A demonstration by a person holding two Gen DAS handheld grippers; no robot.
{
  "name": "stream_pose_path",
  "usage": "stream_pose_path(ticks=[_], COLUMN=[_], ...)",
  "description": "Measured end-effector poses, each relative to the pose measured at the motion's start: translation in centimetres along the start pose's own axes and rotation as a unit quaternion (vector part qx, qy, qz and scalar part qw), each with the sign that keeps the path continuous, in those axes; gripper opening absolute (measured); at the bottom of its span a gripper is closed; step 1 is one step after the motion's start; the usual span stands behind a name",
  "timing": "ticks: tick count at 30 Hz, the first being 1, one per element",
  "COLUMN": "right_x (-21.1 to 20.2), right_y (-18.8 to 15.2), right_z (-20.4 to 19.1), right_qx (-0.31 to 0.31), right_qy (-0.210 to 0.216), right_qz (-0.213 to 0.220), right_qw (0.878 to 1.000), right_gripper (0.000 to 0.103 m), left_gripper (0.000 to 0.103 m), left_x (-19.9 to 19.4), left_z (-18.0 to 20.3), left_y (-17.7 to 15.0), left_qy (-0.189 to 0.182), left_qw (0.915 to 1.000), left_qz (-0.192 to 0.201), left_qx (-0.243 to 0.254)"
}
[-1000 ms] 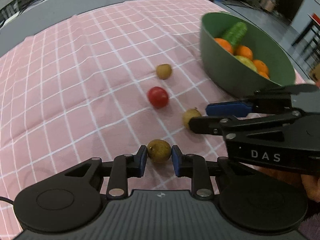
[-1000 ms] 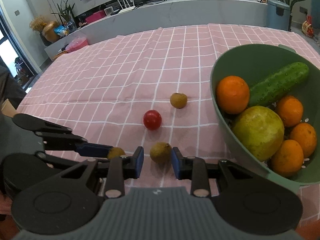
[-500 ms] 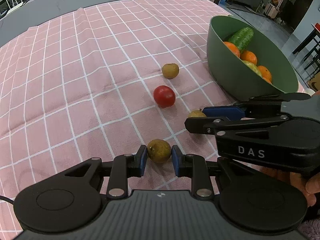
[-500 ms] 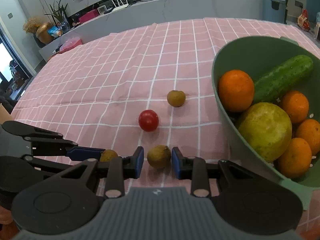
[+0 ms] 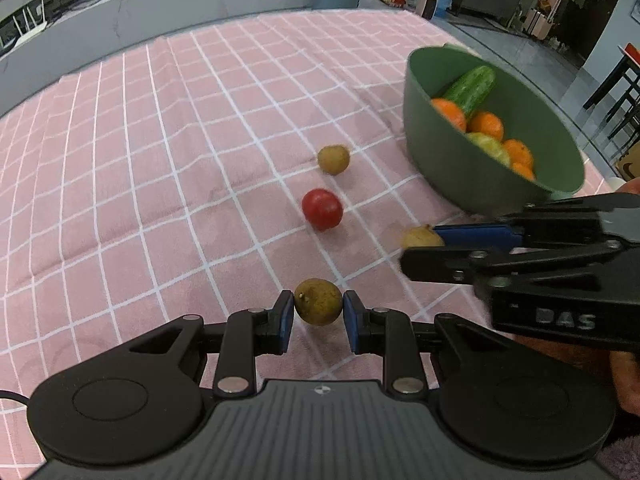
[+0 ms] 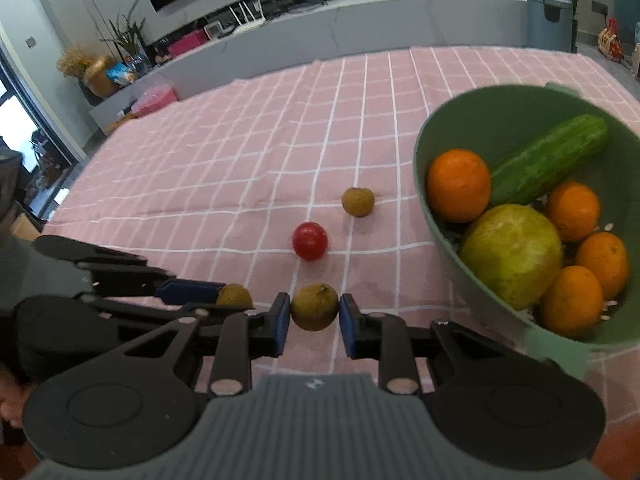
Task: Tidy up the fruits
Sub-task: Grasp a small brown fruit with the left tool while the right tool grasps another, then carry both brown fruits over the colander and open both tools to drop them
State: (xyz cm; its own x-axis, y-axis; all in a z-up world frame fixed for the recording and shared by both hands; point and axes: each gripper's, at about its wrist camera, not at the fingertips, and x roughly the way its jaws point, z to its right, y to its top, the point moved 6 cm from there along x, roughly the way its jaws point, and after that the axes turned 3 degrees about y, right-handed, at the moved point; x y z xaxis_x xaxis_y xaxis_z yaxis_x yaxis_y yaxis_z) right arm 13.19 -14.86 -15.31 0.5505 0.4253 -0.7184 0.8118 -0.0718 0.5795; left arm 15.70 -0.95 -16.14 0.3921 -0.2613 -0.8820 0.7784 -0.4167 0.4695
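My left gripper (image 5: 318, 316) is shut on a small brown-green fruit (image 5: 318, 301), held above the pink checked cloth. My right gripper (image 6: 314, 318) is shut on a second small brown fruit (image 6: 314, 306); that fruit also shows in the left wrist view (image 5: 416, 237) at the right gripper's blue pads. A third brown fruit (image 5: 333, 159) and a red tomato (image 5: 322, 209) lie on the cloth; both also show in the right wrist view, the fruit (image 6: 358, 201) and the tomato (image 6: 310, 241). The green bowl (image 6: 436, 216) stands to the right.
The bowl (image 5: 448, 160) holds several oranges (image 6: 458, 185), a cucumber (image 6: 548, 160) and a large yellow-green fruit (image 6: 512, 255). The cloth (image 5: 160, 160) stretches far and left. A grey counter (image 6: 360, 32) runs behind the table. The two grippers are close side by side.
Both grippers have risen and pulled back a little, each carrying its brown fruit. The right gripper's fruit has left the cloth. The tomato and third fruit have stayed put.
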Motion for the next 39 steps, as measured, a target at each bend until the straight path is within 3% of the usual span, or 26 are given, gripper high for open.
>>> stream_pose_path(ticks=[9,14,20,30,39], right_x=[-6.7,-10.1,-12.3,-11.4,-7.5], right_y=[0.9,1.3,1.4,3.8,5.4], right_z=[2.4,4.5,7.7,12.1,12.7], right_qx=[0.027,0.012,-0.019,-0.083,-0.138], right_qy=[0.0,-0.018,-0.058,-0.087,-0.057], right_qz=[0.042,0.055,0.04,-0.012,-0.077], right_qw=[0.999,0.998,0.997,0.993,0.986], right_gripper=[0.022,0.022,0.023,0.022,0.022], left_gripper=[0.029,0.03,0.03,0.029,0.029], left_x=[-4.4,-6.2,-5.3,-0.1,3.7], left_z=[3.5,6.8,10.9,13.8,13.1], left_y=[2.5,5.1,8.0,11.0,13.0], left_qy=[-0.039,-0.055,-0.059,-0.068,-0.093], left_qw=[0.9984,0.9968,0.9956,0.9961,0.9953], left_qz=[0.038,0.058,0.062,0.026,-0.02], left_qx=[-0.017,0.003,0.038,0.049,0.016])
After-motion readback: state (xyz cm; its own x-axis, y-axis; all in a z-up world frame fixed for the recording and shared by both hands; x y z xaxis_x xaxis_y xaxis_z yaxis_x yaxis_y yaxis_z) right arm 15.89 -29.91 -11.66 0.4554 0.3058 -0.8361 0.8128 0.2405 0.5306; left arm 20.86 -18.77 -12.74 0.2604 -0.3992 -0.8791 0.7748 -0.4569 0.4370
